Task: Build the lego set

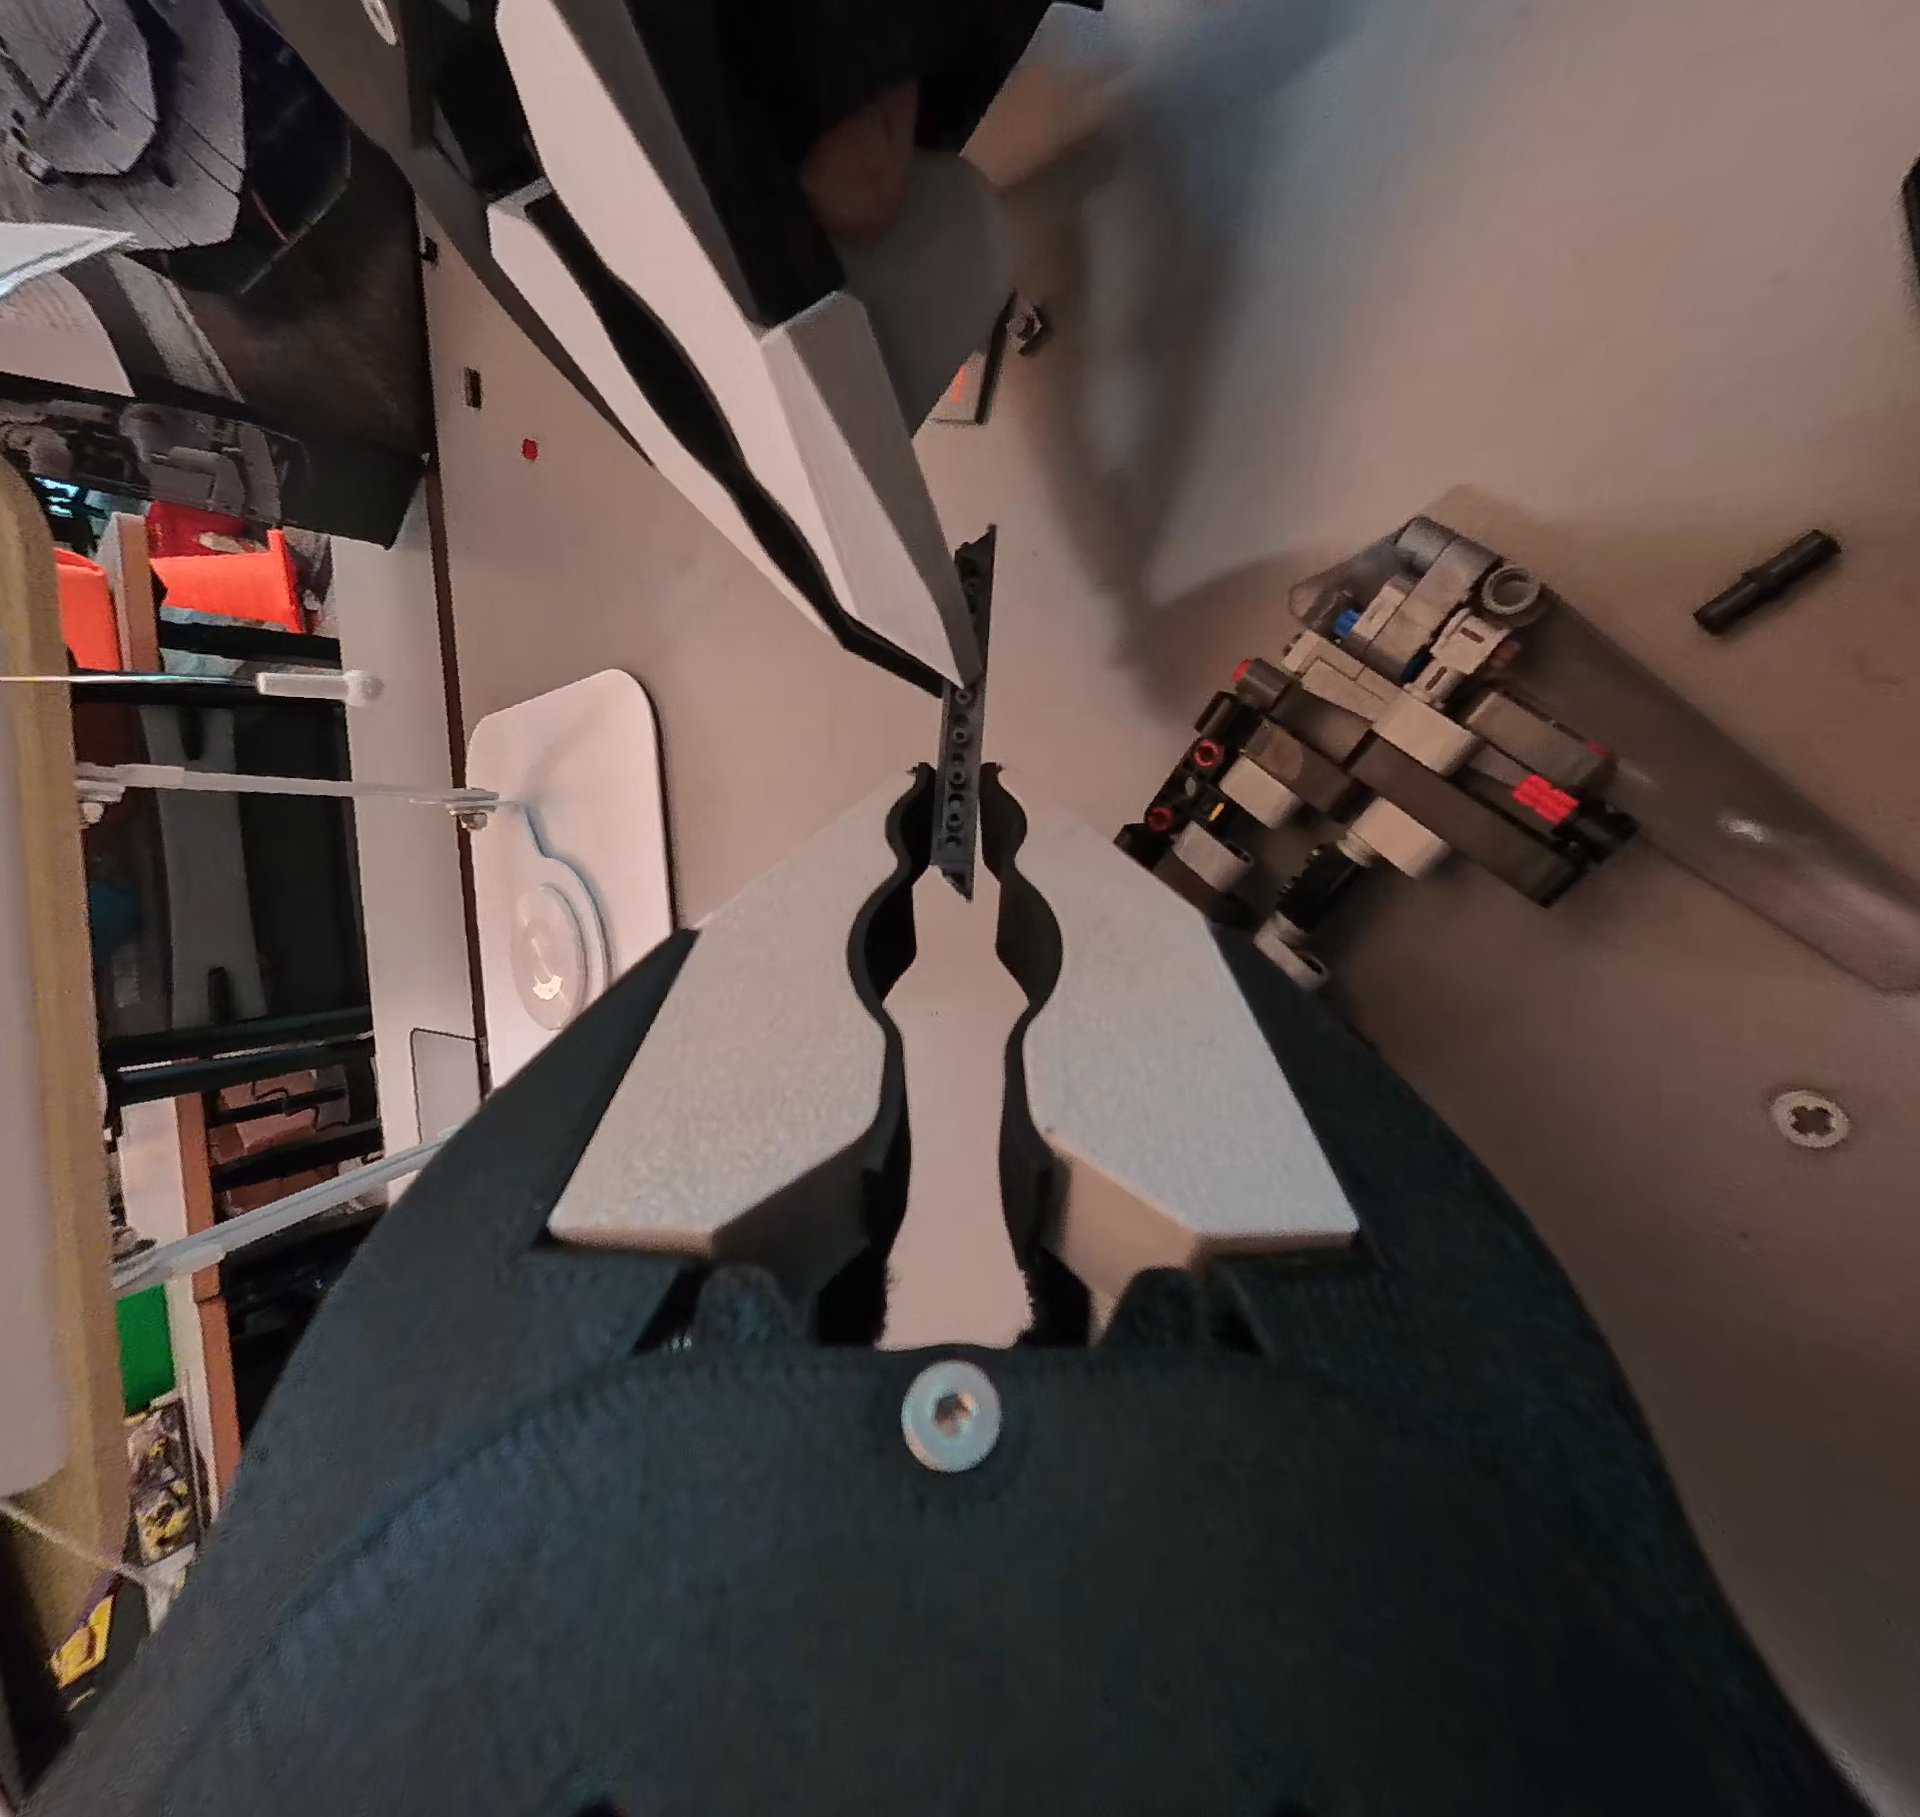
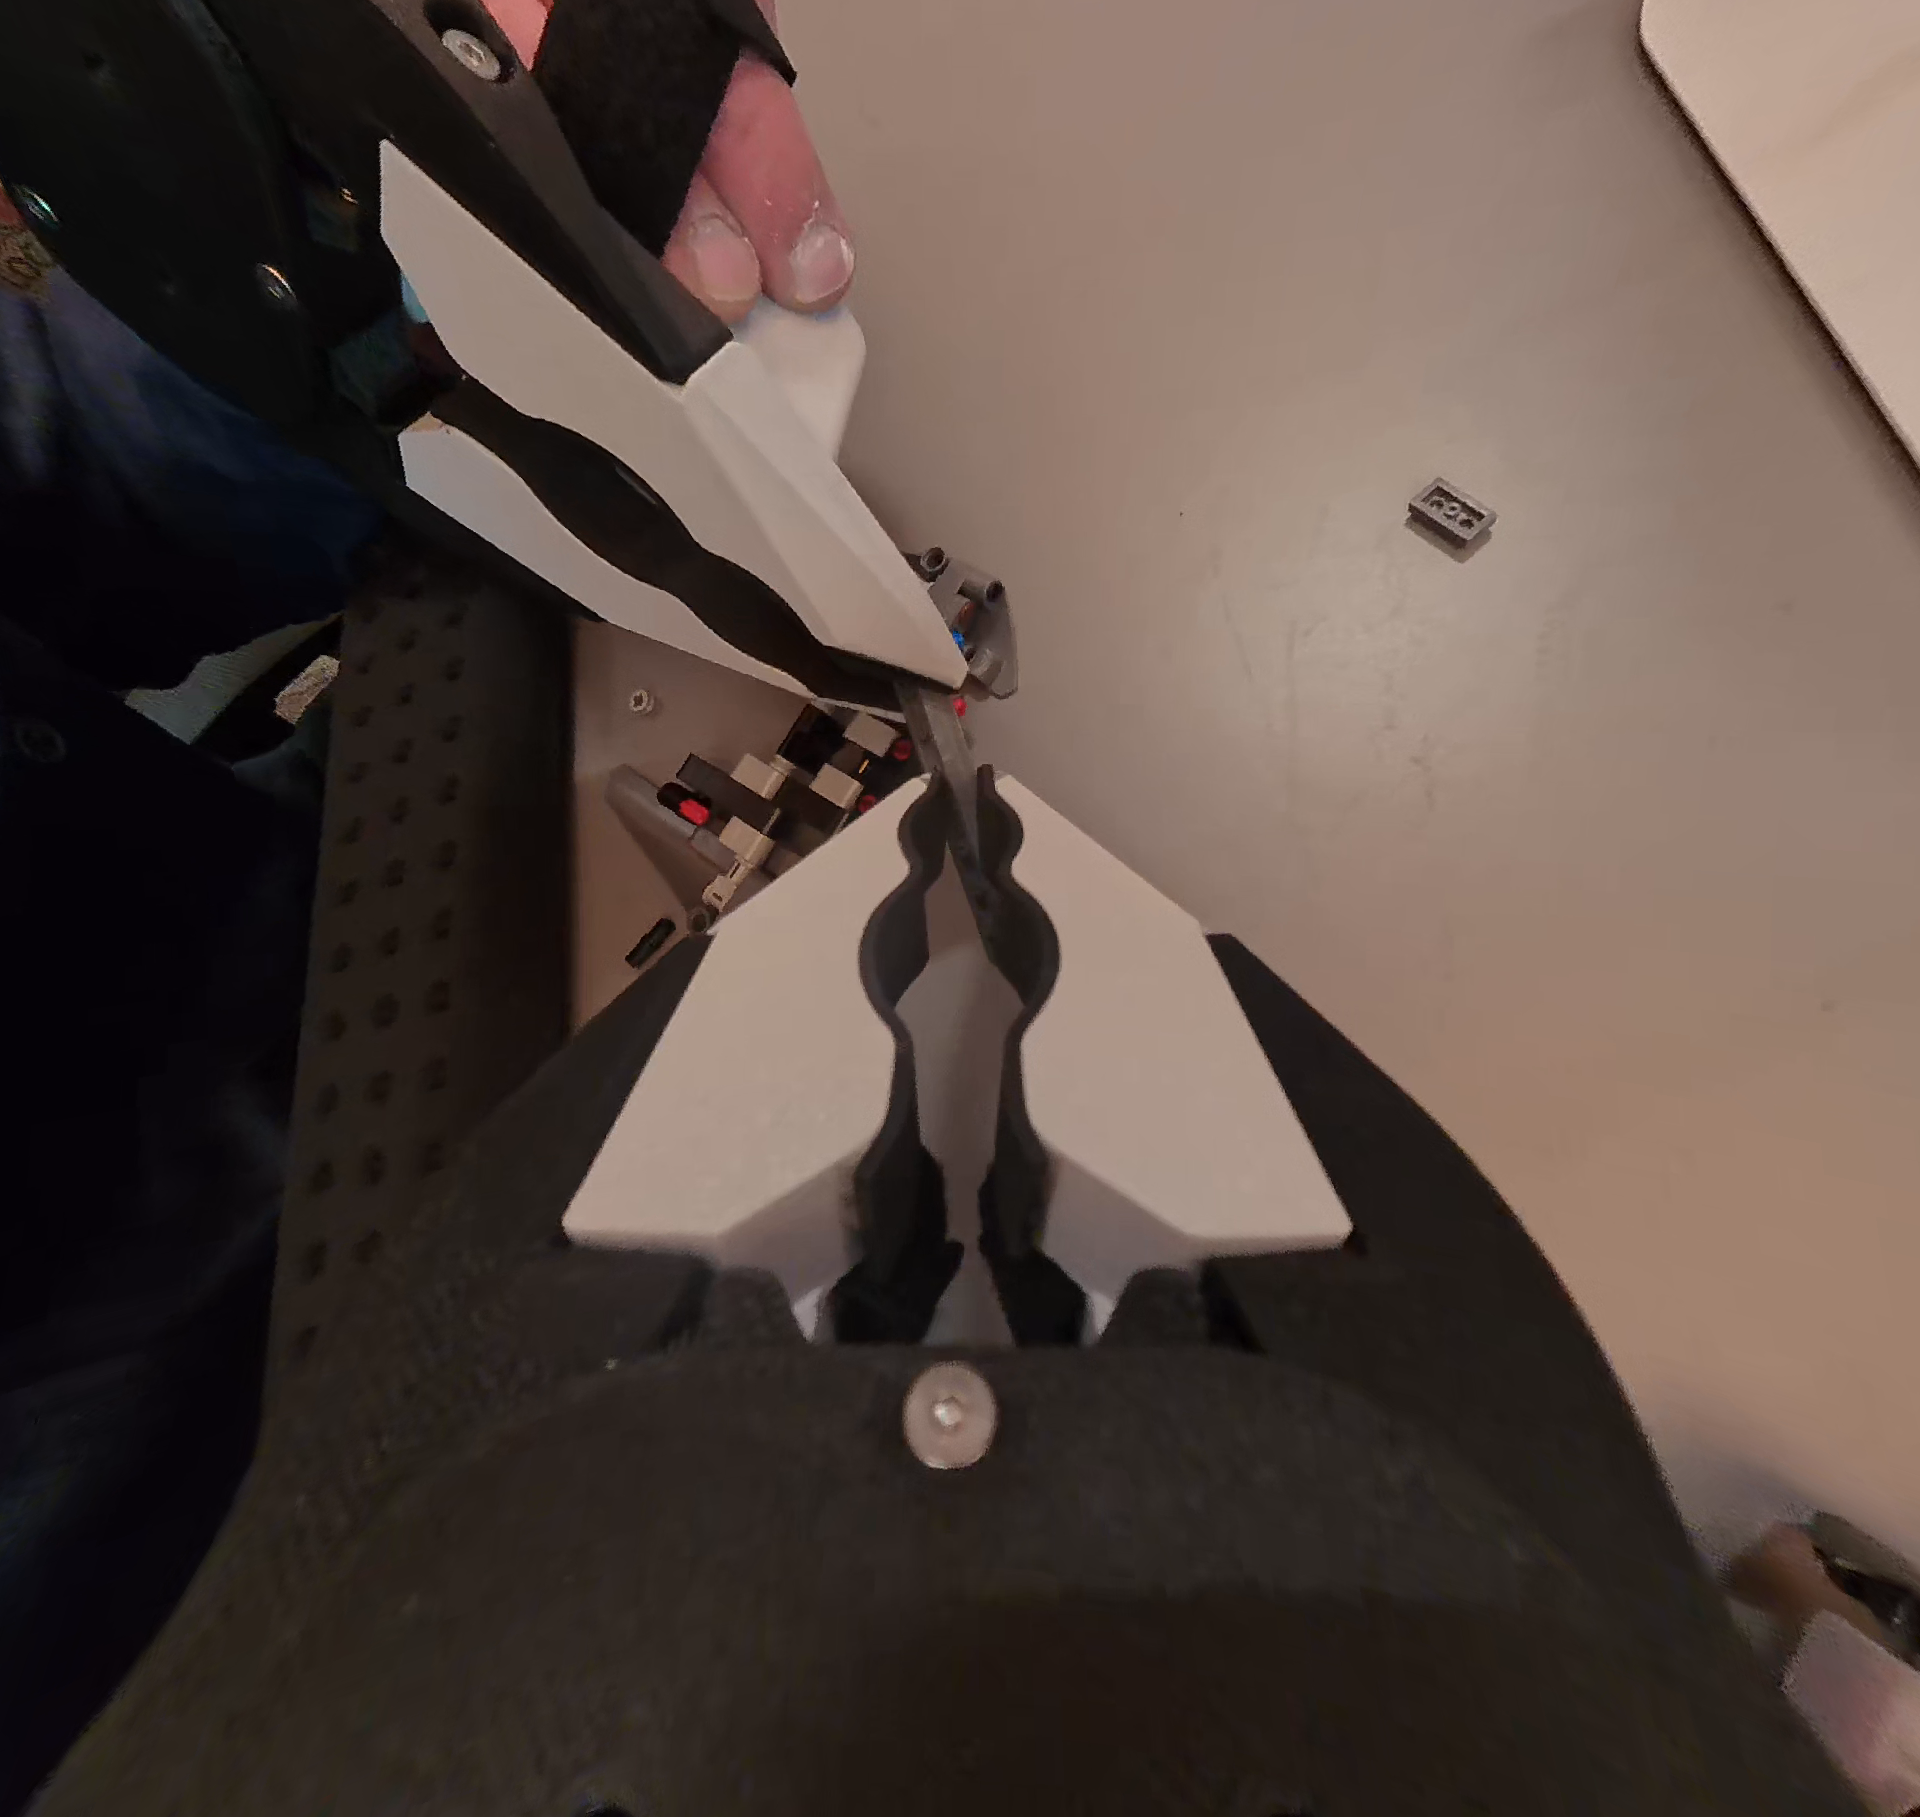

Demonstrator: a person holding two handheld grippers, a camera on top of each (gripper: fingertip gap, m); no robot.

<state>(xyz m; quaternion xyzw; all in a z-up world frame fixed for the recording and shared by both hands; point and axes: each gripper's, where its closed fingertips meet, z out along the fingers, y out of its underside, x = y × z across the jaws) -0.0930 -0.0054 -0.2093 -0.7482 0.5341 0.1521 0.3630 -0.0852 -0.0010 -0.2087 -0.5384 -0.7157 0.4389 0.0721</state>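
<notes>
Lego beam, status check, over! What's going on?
Both hand-held grippers, left and right, shut on dark holed beam, one each end. Half-built model on table beside. Nothing blocking.

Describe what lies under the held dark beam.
Under the dark beam, gripped by both the left gripper and right gripper, bare table shows; the partly built model sits beside it.

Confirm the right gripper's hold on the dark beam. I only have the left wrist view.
Observer: The right gripper is shut on the dark beam. The beam runs in past the tips to the first scallop between the fingers.
Operator: And the hand on my left gripper?
Observer: The left hand sits under a black strap, with two bare fingertips resting at the base of one white finger of the left gripper.
</notes>
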